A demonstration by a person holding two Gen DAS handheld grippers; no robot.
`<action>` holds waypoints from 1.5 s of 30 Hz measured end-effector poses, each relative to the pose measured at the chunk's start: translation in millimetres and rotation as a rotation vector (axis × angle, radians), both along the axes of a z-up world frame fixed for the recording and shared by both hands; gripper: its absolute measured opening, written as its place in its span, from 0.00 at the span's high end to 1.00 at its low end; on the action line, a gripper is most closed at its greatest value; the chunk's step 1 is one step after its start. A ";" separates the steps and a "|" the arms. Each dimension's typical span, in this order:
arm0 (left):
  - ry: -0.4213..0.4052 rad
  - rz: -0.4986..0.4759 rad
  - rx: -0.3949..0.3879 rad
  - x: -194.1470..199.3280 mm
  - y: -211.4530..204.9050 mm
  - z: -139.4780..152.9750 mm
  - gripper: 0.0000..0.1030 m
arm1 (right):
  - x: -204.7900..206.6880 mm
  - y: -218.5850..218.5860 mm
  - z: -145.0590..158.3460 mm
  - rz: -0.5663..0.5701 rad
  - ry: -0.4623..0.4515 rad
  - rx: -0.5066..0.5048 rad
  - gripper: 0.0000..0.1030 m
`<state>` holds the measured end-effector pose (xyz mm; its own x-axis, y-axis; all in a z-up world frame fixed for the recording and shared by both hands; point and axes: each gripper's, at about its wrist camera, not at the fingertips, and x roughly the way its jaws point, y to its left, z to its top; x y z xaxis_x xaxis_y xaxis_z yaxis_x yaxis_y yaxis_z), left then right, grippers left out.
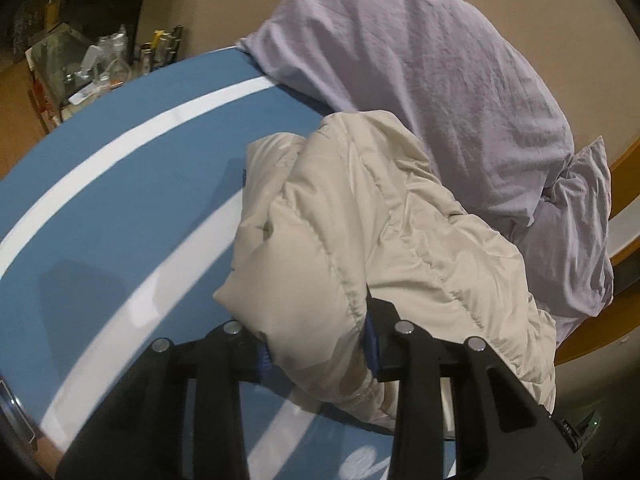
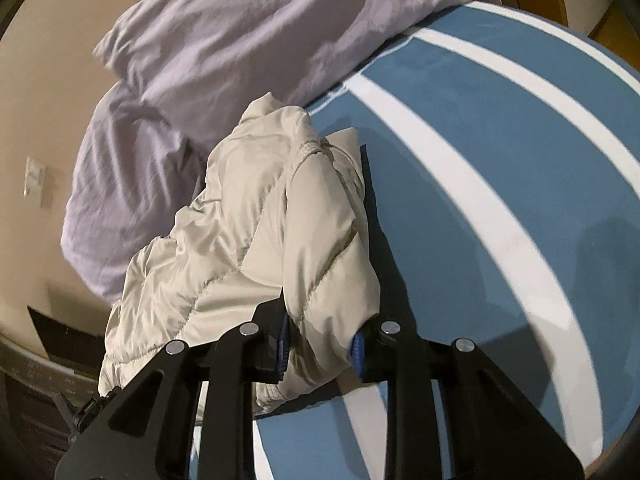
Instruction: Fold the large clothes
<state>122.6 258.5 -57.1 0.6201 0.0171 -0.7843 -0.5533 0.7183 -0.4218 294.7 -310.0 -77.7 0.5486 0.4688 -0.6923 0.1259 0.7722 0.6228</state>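
A cream quilted puffer jacket (image 1: pixel 360 220) lies bunched on a blue bed sheet with white stripes (image 1: pixel 120 208). My left gripper (image 1: pixel 320 350) is shut on a thick fold of the jacket, with its blue pads pressing on both sides. In the right wrist view the same jacket (image 2: pixel 248 216) rises in a heap over the sheet (image 2: pixel 500 168). There my right gripper (image 2: pixel 318 346) is shut on another padded fold. Each held fold is lifted a little off the sheet, and the rest of the jacket trails away from the fingers.
Lilac bedding (image 1: pixel 420 72) is piled behind the jacket, seen as a lilac pillow heap (image 2: pixel 208 52) in the right view. A cluttered side table with bottles (image 1: pixel 108 64) stands past the bed's far left corner. A wooden bed frame (image 1: pixel 624 168) runs along the right.
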 end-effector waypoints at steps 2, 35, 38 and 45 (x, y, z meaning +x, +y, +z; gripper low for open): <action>0.003 0.010 0.003 -20.0 3.6 0.3 0.66 | -18.0 2.4 -1.0 0.013 0.000 0.012 0.76; 0.072 0.156 -0.027 -50.0 7.0 -23.1 0.17 | -28.9 119.0 64.1 0.324 -0.178 -0.450 0.30; 0.065 0.168 -0.036 -46.2 7.4 -24.5 0.17 | -32.0 140.5 62.9 0.364 -0.202 -0.464 0.30; 0.057 0.197 -0.053 -37.6 6.9 -27.5 0.17 | -34.1 172.6 41.9 0.424 -0.194 -0.543 0.30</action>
<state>85.1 265.4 -84.6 0.5634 0.0918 -0.8210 -0.7051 0.5715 -0.4199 260.7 -137.4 -35.8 0.5324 0.2858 -0.7968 -0.3282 0.9373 0.1169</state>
